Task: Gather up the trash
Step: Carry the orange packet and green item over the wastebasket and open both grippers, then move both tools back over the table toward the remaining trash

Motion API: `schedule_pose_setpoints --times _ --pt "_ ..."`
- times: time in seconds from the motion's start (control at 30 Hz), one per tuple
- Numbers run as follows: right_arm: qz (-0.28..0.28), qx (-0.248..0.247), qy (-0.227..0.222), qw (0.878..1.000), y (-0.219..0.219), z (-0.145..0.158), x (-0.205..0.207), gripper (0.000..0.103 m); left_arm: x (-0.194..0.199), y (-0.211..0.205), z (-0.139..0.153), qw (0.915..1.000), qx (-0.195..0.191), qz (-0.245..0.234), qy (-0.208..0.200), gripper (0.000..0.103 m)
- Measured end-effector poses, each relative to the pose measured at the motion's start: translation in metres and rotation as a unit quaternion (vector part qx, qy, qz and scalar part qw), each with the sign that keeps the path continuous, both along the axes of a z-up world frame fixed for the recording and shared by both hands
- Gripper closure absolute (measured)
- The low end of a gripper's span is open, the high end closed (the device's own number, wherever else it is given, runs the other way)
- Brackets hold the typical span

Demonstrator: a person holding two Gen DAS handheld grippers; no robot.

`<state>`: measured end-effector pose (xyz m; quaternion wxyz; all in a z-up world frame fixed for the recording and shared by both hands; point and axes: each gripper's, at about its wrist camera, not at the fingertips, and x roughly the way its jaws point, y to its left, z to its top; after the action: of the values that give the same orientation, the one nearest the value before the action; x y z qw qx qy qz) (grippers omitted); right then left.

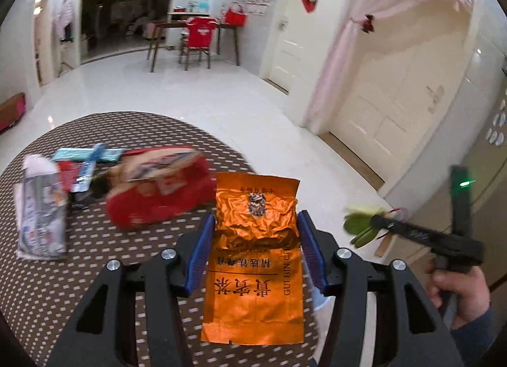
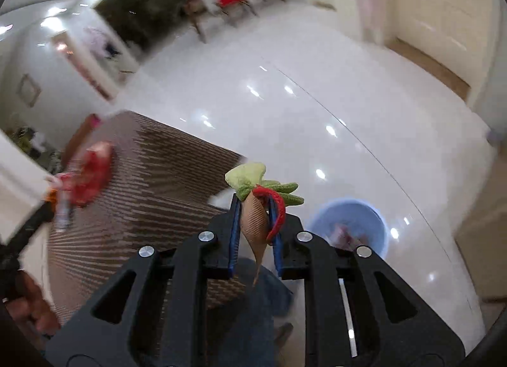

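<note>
My left gripper has its blue pads close on both sides of an orange foil tea packet, held over the brown dotted table. My right gripper is shut on a brown paper cone with green leaves and a red cord, held beyond the table edge above the white floor. That gripper and its bundle also show in the left wrist view. A blue bin with some trash in it stands on the floor below and right of the right gripper.
On the table lie a red crumpled bag, a white and grey wrapper and blue and teal wrappers. A wooden table and a red-covered chair stand far off. Cream doors are at the right.
</note>
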<state>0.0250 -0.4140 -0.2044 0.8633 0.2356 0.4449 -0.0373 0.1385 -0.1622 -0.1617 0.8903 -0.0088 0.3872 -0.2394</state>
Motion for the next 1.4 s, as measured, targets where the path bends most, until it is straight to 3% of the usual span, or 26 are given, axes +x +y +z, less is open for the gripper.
schedule_pose_setpoints --times 0.07,0.1,0.13,0.3,0.53,0.8,0.83,0.9,0.93,1.03,1.2,1.4 --pt "-0.022 0.006 0.032 0.999 -0.016 -0.025 0.002 0.078 0.001 -0.018 -0.004 0.9999 0.005 -0.015 0.002 0.05" --pt "-0.031 0.014 0.049 0.998 -0.023 -0.038 0.003 0.051 0.002 -0.029 -0.007 0.9997 0.008 -0.024 0.005 0.05" --pt "-0.039 0.016 0.055 0.998 -0.027 -0.045 0.003 0.032 0.002 -0.036 -0.009 0.9995 0.009 -0.031 0.007 0.05" --pt "-0.071 0.032 0.061 0.995 -0.048 -0.061 -0.006 0.029 0.006 -0.077 -0.023 0.9973 0.02 -0.067 0.022 0.05" --pt "-0.119 0.039 0.018 0.992 -0.083 -0.04 -0.034 0.015 0.013 -0.14 -0.054 0.9891 0.035 -0.13 0.059 0.05" --pt "-0.163 0.042 -0.039 0.985 -0.109 -0.01 -0.058 0.012 0.029 -0.199 -0.085 0.9765 0.043 -0.184 0.104 0.05" --pt "-0.168 0.042 -0.048 0.984 -0.111 -0.005 -0.061 0.011 0.032 -0.205 -0.088 0.973 0.044 -0.197 0.112 0.049" --pt "-0.178 0.04 -0.063 0.981 -0.113 0.003 -0.065 0.009 0.036 -0.213 -0.093 0.9666 0.045 -0.215 0.133 0.031" --pt "-0.18 0.039 -0.067 0.981 -0.114 0.005 -0.065 0.007 0.036 -0.215 -0.093 0.9664 0.04 -0.215 0.136 0.021" --pt "-0.185 0.035 -0.079 0.979 -0.112 0.013 -0.067 0.007 0.034 -0.207 -0.084 0.9725 0.032 -0.201 0.113 0.013" --pt "-0.176 0.03 -0.079 0.981 -0.104 0.016 -0.065 0.006 0.032 -0.182 -0.066 0.983 0.035 -0.16 0.083 0.012" --pt "-0.163 0.015 -0.089 0.982 -0.086 0.03 -0.057 0.006 0.019 -0.153 -0.04 0.988 0.027 -0.145 0.045 0.012"
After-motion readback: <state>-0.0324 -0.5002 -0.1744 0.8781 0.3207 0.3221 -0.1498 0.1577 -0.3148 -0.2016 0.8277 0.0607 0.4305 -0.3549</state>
